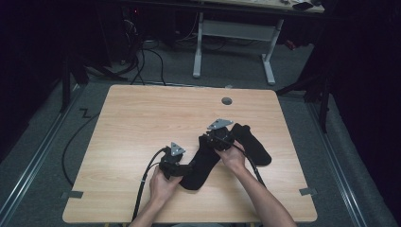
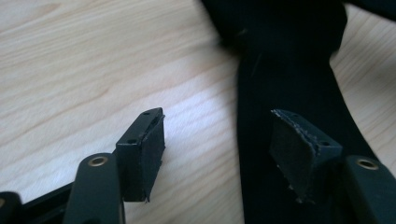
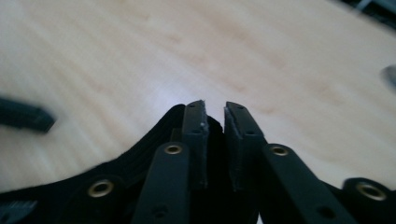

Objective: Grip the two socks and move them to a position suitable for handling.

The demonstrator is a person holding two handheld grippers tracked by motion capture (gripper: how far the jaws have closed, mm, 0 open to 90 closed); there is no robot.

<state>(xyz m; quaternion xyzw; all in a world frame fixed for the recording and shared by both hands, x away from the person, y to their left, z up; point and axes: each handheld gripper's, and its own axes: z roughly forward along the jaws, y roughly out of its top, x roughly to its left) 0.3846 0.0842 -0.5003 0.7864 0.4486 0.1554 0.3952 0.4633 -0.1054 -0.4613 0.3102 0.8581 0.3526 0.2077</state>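
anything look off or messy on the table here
Mostly tidy. The two black socks lie askew, crossing in a loose V near the front of the table rather than flat and aligned. The left gripper's pads look frayed along their edges. Nothing is spilled or broken.

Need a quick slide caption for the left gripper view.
Left gripper, jaws open, straddling the edge of a black sock on the wooden table.
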